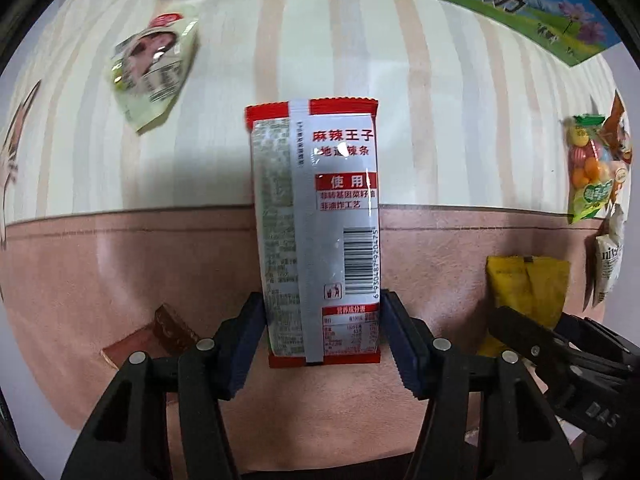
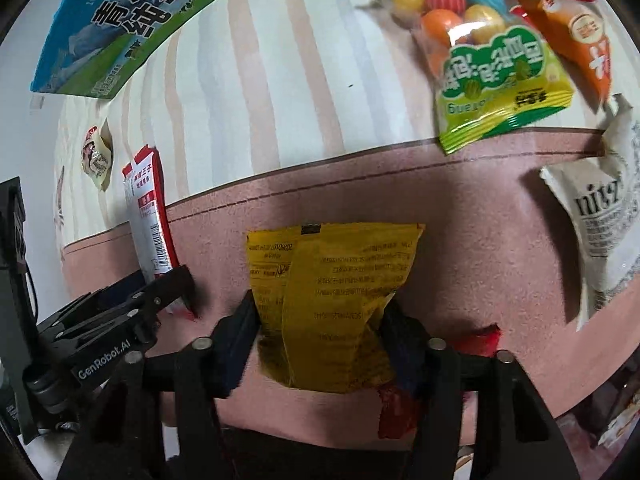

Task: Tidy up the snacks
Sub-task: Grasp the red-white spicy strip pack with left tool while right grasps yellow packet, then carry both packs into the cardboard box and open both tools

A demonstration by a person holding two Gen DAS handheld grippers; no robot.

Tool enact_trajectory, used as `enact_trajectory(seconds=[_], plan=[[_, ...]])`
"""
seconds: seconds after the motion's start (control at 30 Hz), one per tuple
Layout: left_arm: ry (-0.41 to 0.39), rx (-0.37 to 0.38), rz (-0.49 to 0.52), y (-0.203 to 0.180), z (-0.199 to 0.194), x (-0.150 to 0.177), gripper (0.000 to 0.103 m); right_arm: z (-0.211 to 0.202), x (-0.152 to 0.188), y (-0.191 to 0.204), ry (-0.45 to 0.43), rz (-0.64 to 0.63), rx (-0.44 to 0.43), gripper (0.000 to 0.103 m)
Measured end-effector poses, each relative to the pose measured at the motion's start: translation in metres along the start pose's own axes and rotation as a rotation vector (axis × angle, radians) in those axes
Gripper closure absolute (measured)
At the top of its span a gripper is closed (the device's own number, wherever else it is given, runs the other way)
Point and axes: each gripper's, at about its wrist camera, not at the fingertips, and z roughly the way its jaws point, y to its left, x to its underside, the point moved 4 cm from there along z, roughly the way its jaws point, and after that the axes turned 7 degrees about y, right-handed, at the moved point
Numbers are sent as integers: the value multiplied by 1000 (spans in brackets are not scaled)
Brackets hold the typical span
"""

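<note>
Red-edged spicy strip packet (image 1: 316, 228) lies lengthwise away from the left gripper (image 1: 320, 336), pads clamping its near end; right gripper (image 2: 320, 336) pinches the yellow packet (image 2: 328, 304)

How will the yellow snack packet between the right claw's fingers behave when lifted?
The yellow packet looks crumpled where the right claw pinches it, so it is probably soft and may droop. Its glossy film might slip. It is likely light.

We see a striped cream cloth (image 1: 340, 40) with a pink border (image 1: 160, 264), and a green-blue milk carton (image 2: 132, 20) at its far edge.
</note>
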Motion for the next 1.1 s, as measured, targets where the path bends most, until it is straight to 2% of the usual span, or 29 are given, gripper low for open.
enact_trajectory(seconds=[0.17,0.43,0.6,0.73,0.83,1.1], plan=[[6,-26,0,2,1,-22,44,2,-5,0,-2,-2,25,33],[-44,-51,-16,-7,-4,-52,42,15,-1,14,-19,-20,64,33],[-72,-69,-9,-24,-20,-64,51,23,4,25,-38,-56,121,42],[-90,-85,-8,-29,-29,-47,56,25,7,30,-47,-76,127,46],[-101,-82,0,-23,-33,-20,56,19,10,30,-59,-79,111,50],[-138,-9,30,-35,-73,8,57,-18,16,30,-106,-81,15,52]])
